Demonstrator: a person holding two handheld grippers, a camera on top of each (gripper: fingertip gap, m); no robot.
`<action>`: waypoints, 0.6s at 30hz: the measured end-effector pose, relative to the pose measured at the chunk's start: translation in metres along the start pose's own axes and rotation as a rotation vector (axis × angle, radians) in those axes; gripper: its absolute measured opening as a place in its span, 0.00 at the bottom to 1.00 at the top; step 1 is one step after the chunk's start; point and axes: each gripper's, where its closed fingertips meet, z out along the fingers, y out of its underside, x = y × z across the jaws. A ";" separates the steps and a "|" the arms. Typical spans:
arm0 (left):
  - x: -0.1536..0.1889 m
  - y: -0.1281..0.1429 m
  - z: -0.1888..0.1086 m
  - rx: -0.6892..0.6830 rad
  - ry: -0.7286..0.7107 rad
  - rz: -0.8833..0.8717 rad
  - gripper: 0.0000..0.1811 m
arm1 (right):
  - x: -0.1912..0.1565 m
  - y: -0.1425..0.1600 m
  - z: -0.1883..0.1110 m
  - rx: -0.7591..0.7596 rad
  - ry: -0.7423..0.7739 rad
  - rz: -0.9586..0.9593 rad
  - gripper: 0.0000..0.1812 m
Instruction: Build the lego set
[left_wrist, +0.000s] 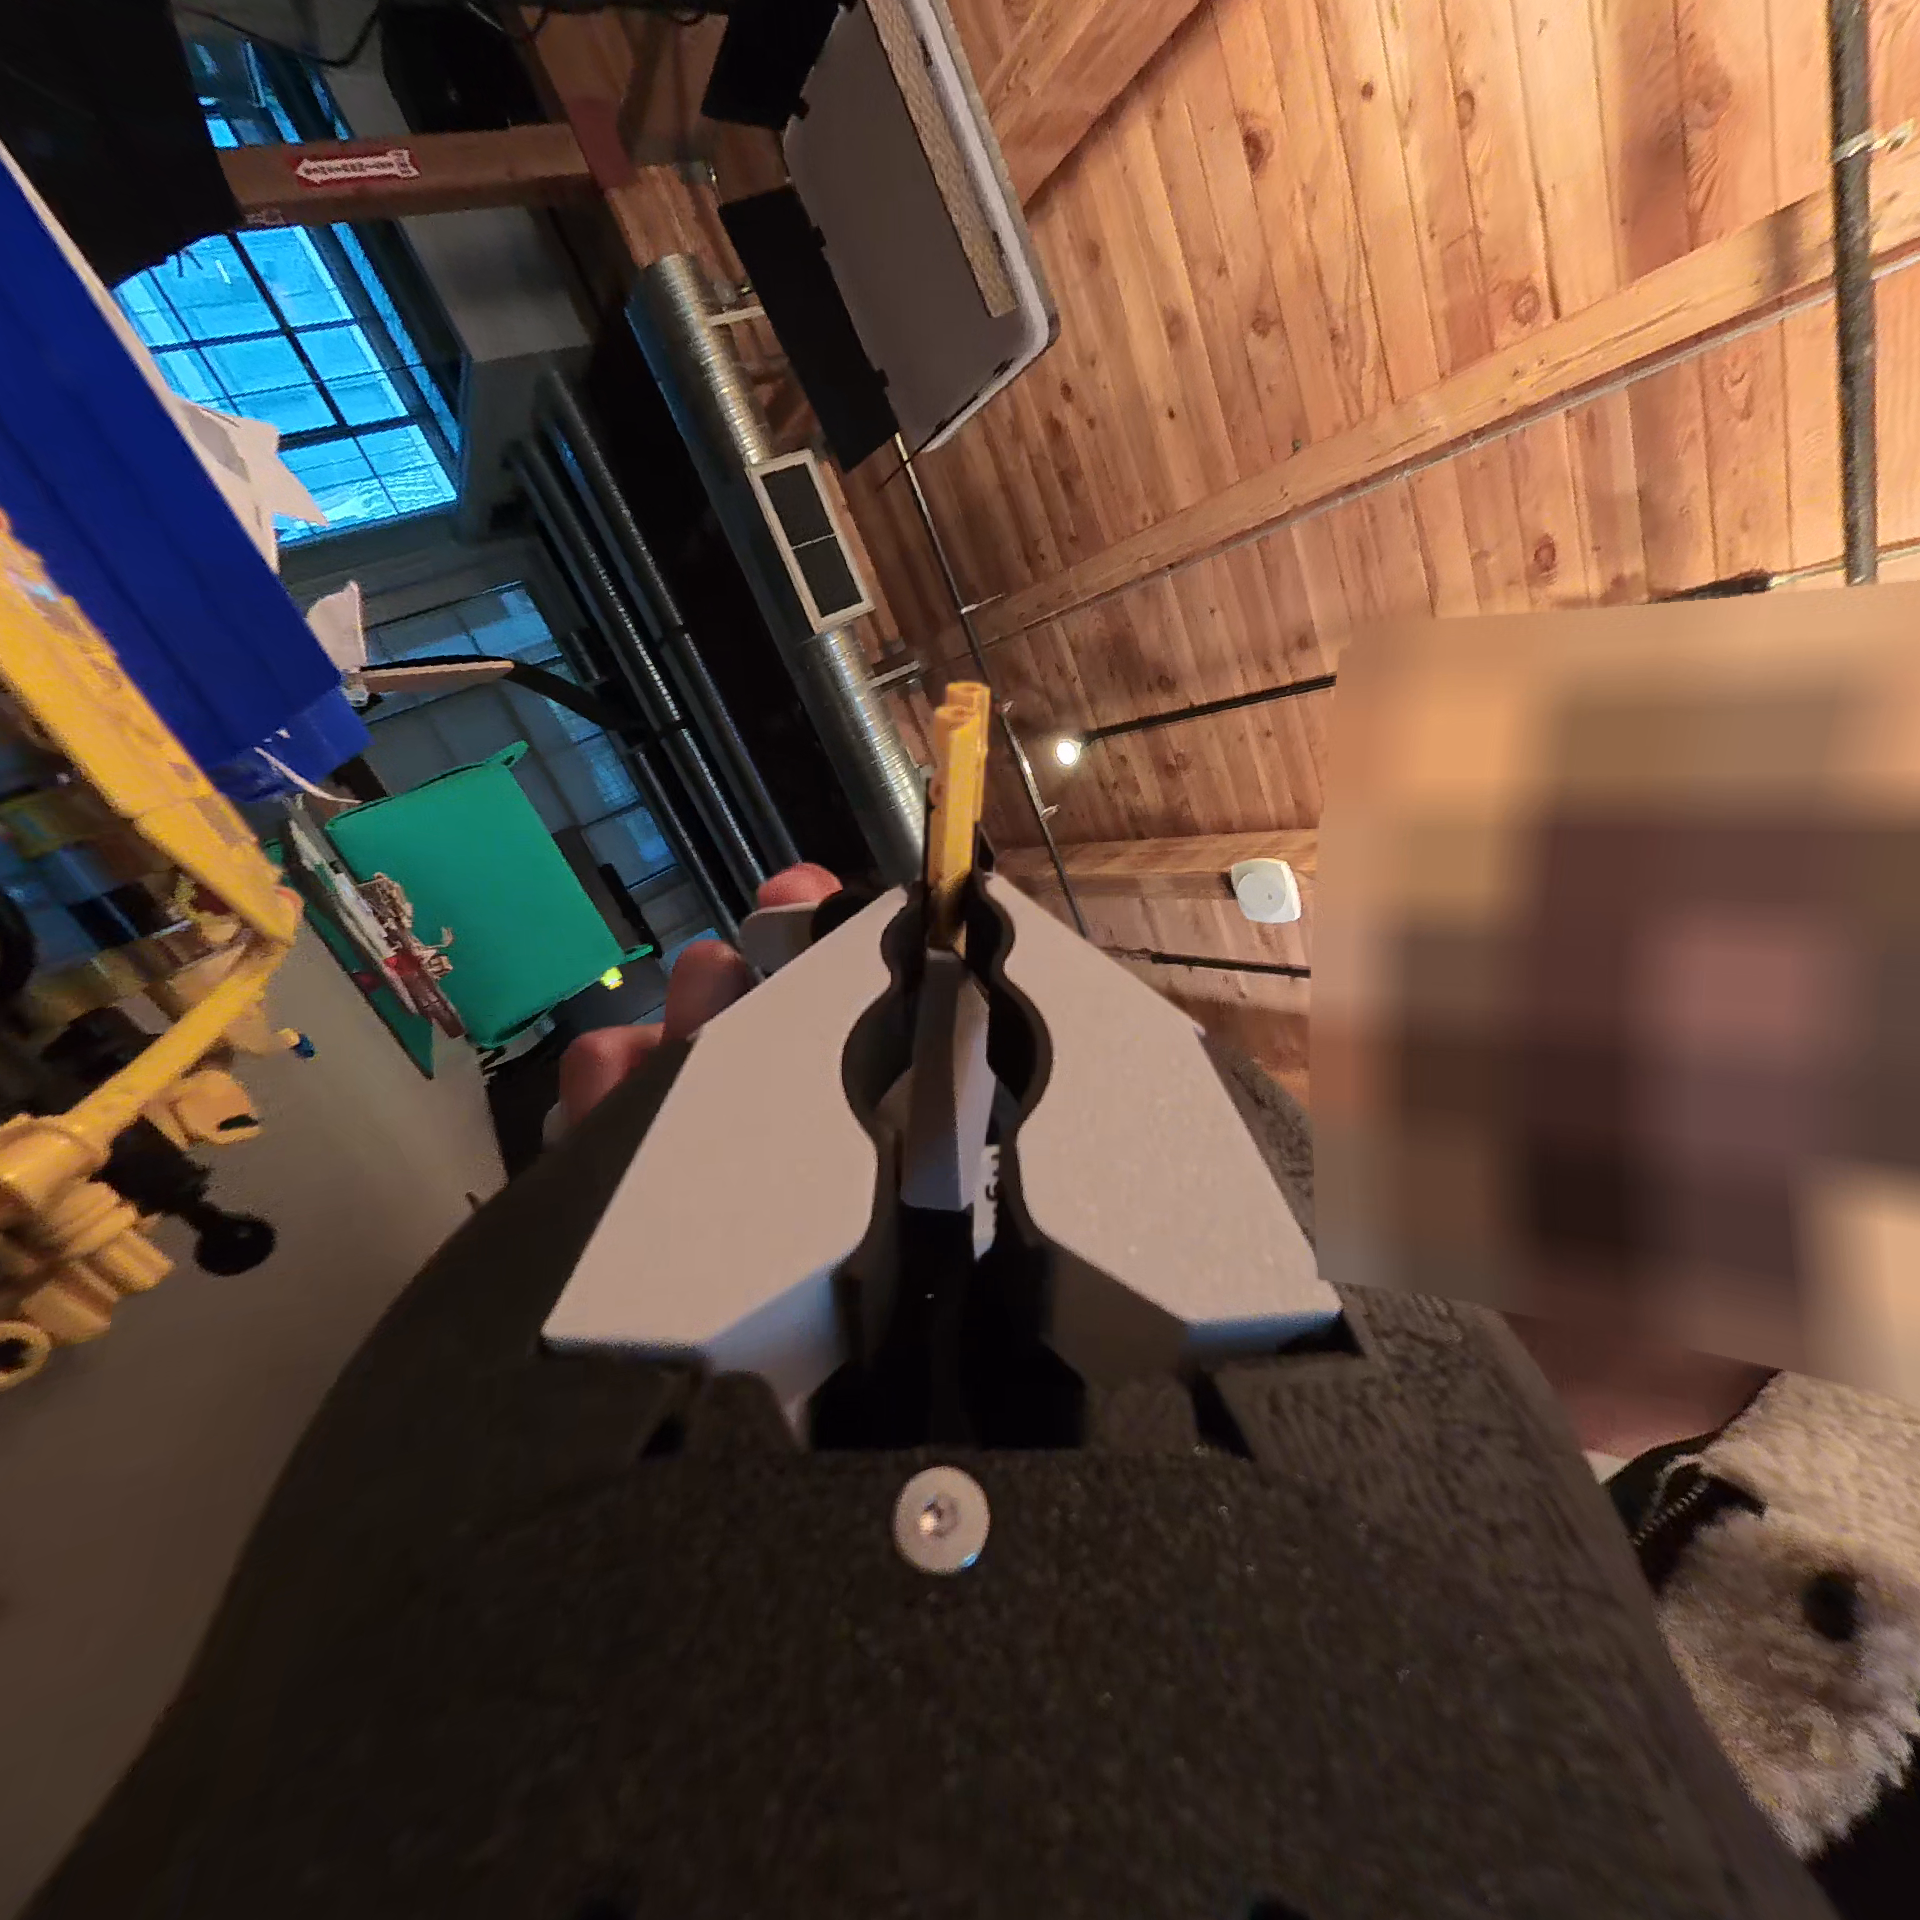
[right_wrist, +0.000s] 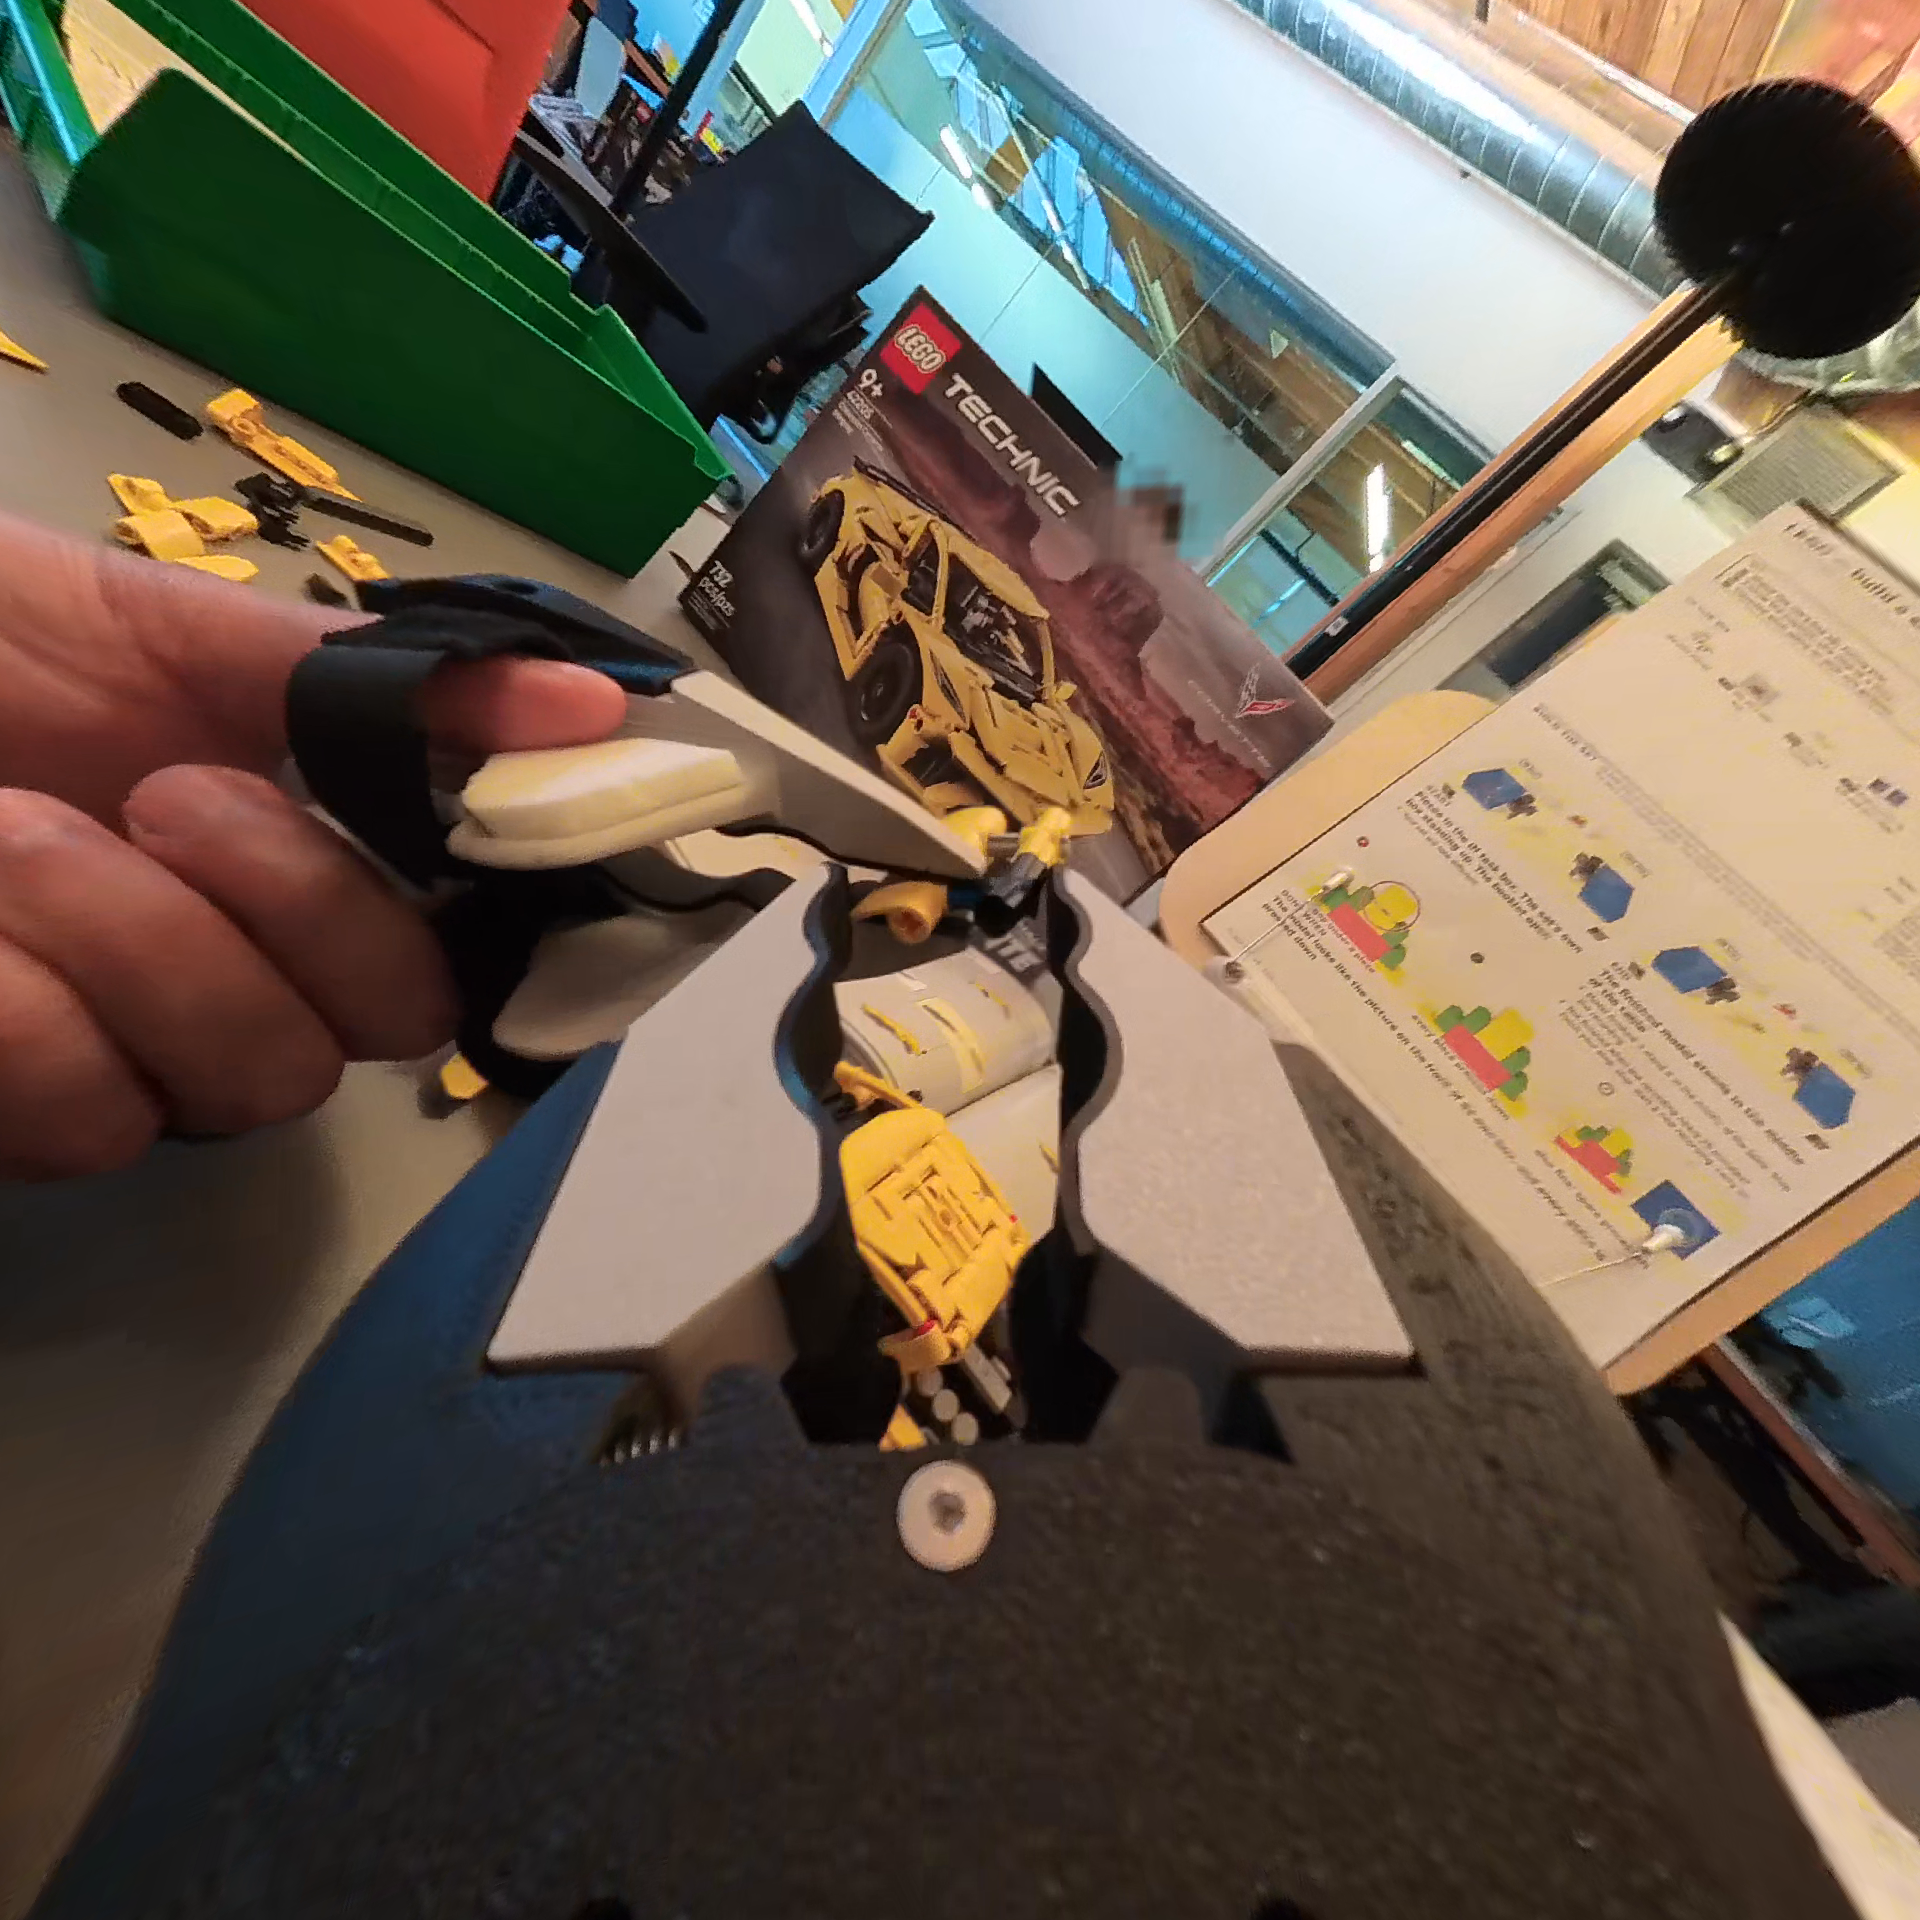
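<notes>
- The left gripper (left_wrist: 951, 914) is pinching a slim yellow Technic beam (left_wrist: 958, 800) between its tips, the piece sticking out past the fingers and lifted up in front of the wooden ceiling
- The right gripper (right_wrist: 940, 883) is standing with its fingers partly spread; its tips are reaching toward a small cluster of yellow and dark pieces (right_wrist: 1023, 847), but whether they are gripping it cannot be told
- The left gripper's tip (right_wrist: 862, 810), seen from the right wrist view, is meeting that cluster just above the right gripper, so a joining step seems to be in hand
- A partly built yellow car body (right_wrist: 930, 1205) is lying low between the right fingers, near the open instruction booklet (right_wrist: 935, 1023); more yellow assembly (left_wrist: 94, 1195) is showing at the left edge of the left wrist view
- Loose yellow and black parts (right_wrist: 208, 514) are lying on the table (right_wrist: 156, 1299) beside the green bin (right_wrist: 364, 301)
- Judging against the set box (right_wrist: 997, 634), the build is looking well underway but unfinished, with many pieces left to fit
</notes>
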 end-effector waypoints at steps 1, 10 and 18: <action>-0.001 0.001 0.000 -0.014 -0.010 0.009 0.04 | -0.001 0.001 -0.001 0.003 -0.024 0.029 0.20; 0.001 0.001 -0.001 -0.072 -0.064 0.099 0.08 | -0.005 0.000 -0.009 0.093 -0.368 0.524 0.19; -0.020 -0.005 -0.012 -0.071 -0.262 0.237 0.04 | -0.008 0.024 -0.003 -0.017 -0.241 0.307 0.18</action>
